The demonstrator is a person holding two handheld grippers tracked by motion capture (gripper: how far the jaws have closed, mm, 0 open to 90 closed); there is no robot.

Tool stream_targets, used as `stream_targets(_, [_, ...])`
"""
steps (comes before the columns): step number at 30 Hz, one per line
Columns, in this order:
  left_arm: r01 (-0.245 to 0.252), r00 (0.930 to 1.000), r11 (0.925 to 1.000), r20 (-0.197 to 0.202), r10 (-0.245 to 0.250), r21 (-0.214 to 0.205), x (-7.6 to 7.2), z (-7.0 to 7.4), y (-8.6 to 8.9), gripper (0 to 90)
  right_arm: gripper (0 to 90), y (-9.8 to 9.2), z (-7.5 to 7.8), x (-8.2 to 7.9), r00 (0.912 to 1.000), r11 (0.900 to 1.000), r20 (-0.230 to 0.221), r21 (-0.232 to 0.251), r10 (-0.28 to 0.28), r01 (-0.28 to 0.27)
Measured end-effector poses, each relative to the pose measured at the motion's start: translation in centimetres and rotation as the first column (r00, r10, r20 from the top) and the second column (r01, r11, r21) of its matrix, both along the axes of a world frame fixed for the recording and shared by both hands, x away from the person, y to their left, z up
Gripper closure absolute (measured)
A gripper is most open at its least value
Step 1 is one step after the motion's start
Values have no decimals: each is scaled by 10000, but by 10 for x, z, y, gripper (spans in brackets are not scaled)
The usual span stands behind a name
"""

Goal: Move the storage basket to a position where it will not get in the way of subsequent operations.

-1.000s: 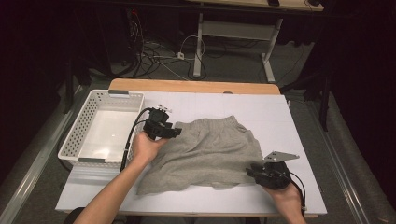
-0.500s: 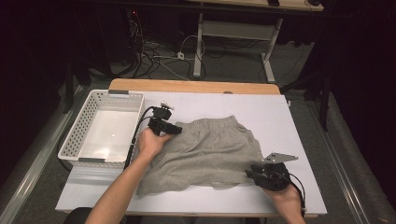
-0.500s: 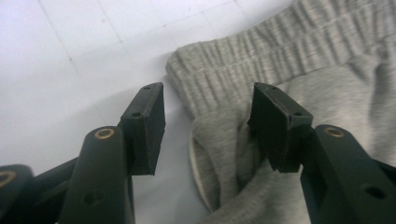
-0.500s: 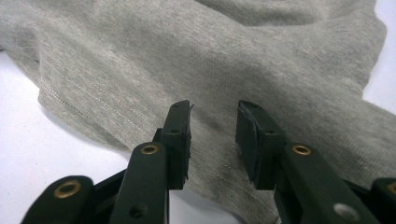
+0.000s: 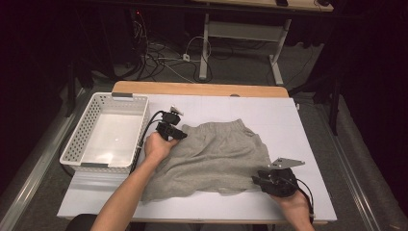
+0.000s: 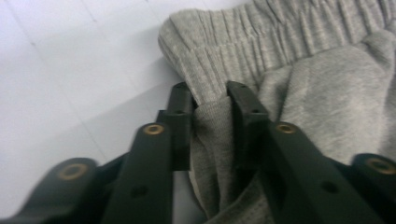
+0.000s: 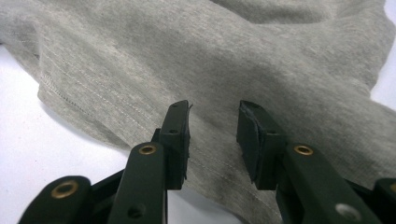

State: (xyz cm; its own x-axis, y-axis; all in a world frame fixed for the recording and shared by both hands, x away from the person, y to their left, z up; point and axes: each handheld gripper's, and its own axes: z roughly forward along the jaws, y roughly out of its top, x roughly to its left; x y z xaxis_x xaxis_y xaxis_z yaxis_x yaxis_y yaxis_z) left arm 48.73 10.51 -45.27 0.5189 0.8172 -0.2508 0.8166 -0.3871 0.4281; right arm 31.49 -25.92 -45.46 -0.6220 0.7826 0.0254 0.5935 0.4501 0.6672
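1. Since a second ago, my left gripper (image 6: pixel 209 100) has dropped onto the grey shorts' (image 5: pixel 216 156) waistband (image 6: pixel 219 70), jaws just closing, pinching it.
2. My right gripper (image 7: pixel 212 121) straddles the hem (image 7: pixel 116 114) on the table (image 5: pixel 298 120), seemingly gripping nothing.

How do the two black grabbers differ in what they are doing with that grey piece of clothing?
The left gripper has just closed its jaws and pinches a fold by the ribbed waistband of the grey shorts; the right gripper has its jaws apart over the stitched hem, the cloth lying flat between them. The left works at the garment's far corner next to the white basket, the right at its near edge. Both are hand-held on the white table.
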Motion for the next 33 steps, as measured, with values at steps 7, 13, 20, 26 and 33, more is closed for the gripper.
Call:
stream_targets(7, [19, 9994, 10000, 347, -19, -2, 1, 14, 0, 771, 649, 1, 0, -1, 10000, 10000, 18, -32, 55, -55])
stream_targets(13, [-63, 9925, 10000, 1222, 65, -19, 4, 45, 1, 778, 647, 1, 0, -1, 10000, 9999, 34, -60, 93, -93])
stream_targets(20, [-309, 9829, 9995, 1812, 323, -105, 10, 67, 8, 780, 644, 1, 0, -1, 10000, 10000, 19, -52, 71, -70])
stream_targets(26, [-647, 9738, 9978, 2178, 661, -134, 19, 78, 10, 779, 640, 1, 1, -1, 9999, 10000, 69, -30, 91, -90])
stream_targets(33, [-1305, 9612, 9912, 2423, 1319, -219, 35, 82, 14, 777, 636, 1, 1, -2, 9999, 10000, 95, 51, 69, -69])
